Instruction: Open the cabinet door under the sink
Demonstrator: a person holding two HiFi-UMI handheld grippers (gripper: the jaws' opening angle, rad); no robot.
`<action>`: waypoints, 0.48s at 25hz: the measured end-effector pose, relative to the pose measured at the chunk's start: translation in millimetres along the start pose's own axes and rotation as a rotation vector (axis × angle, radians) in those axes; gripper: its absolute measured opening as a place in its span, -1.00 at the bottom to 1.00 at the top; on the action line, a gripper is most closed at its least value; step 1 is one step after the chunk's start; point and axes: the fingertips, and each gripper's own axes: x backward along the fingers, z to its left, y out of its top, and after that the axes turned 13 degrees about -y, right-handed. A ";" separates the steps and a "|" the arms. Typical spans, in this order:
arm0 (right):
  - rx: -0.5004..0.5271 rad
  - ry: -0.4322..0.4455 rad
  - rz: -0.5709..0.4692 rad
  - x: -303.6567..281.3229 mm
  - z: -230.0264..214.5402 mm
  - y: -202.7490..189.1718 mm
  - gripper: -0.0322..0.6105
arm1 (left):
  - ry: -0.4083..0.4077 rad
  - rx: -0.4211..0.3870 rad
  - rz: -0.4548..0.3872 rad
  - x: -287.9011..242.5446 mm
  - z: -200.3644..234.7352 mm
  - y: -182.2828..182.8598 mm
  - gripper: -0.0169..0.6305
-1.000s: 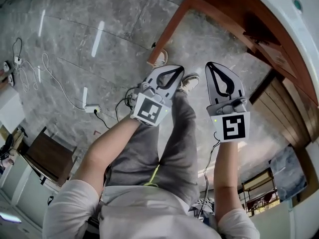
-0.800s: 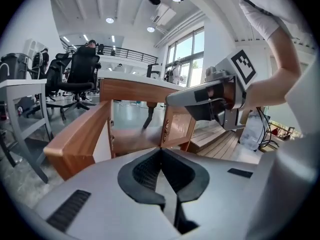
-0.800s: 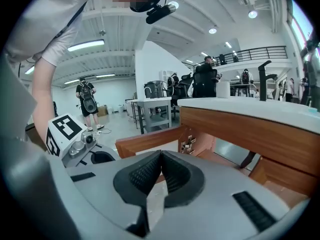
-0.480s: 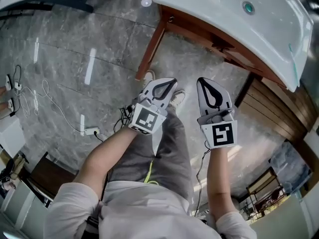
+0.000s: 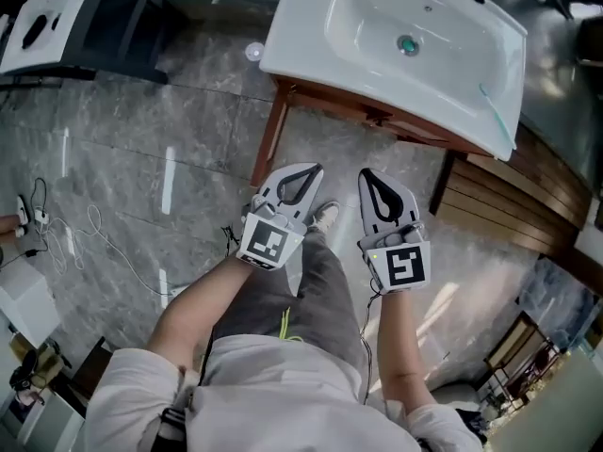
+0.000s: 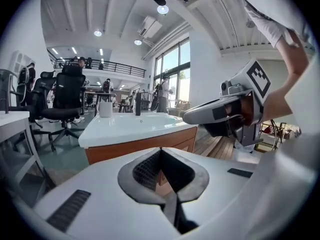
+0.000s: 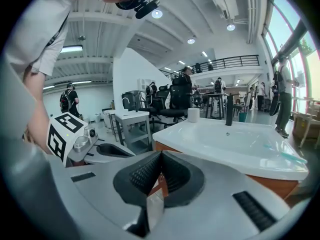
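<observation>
A white sink (image 5: 396,45) sits on a wooden cabinet (image 5: 377,116) at the top of the head view. Both grippers hang side by side in the air in front of it, over the person's legs, and touch nothing. My left gripper (image 5: 309,169) is shut and empty, its tips pointing at the cabinet's wooden front (image 6: 135,151). My right gripper (image 5: 366,174) is shut too, with nothing between its pads. In the right gripper view the sink (image 7: 235,139) and its orange-brown edge (image 7: 280,184) lie just beyond the closed tips (image 7: 161,154). I cannot make out the door's handle.
A grey cart (image 5: 85,17) stands at the far left and cables (image 5: 57,224) trail over the stone floor. Wooden decking (image 5: 499,196) lies to the right of the cabinet. A black faucet (image 7: 229,109) and a white cup (image 7: 193,115) stand on the sink. Office chairs (image 6: 65,99) and people fill the background.
Both grippers have risen together, still shut. The head view has swung up, so the whole sink and cabinet top now show instead of only one leg and edge.
</observation>
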 end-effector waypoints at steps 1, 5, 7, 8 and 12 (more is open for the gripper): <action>-0.005 -0.011 0.002 5.6 -1.8 8.6 -0.80 | -0.005 -0.012 0.000 1.4 -0.9 10.5 -0.90; -0.014 -0.057 0.007 33.2 -12.8 40.9 -0.80 | -0.026 -0.050 -0.025 7.3 -6.3 56.4 -0.90; -0.022 -0.094 -0.009 48.2 -22.2 56.0 -0.80 | -0.037 -0.066 -0.044 10.3 -10.1 78.6 -0.90; -0.025 -0.115 -0.017 56.2 -27.7 63.0 -0.80 | -0.044 -0.076 -0.054 12.1 -13.1 89.8 -0.90; -0.037 -0.198 -0.053 88.1 -48.4 92.3 -0.80 | -0.073 -0.134 -0.088 22.3 -27.5 135.6 -0.90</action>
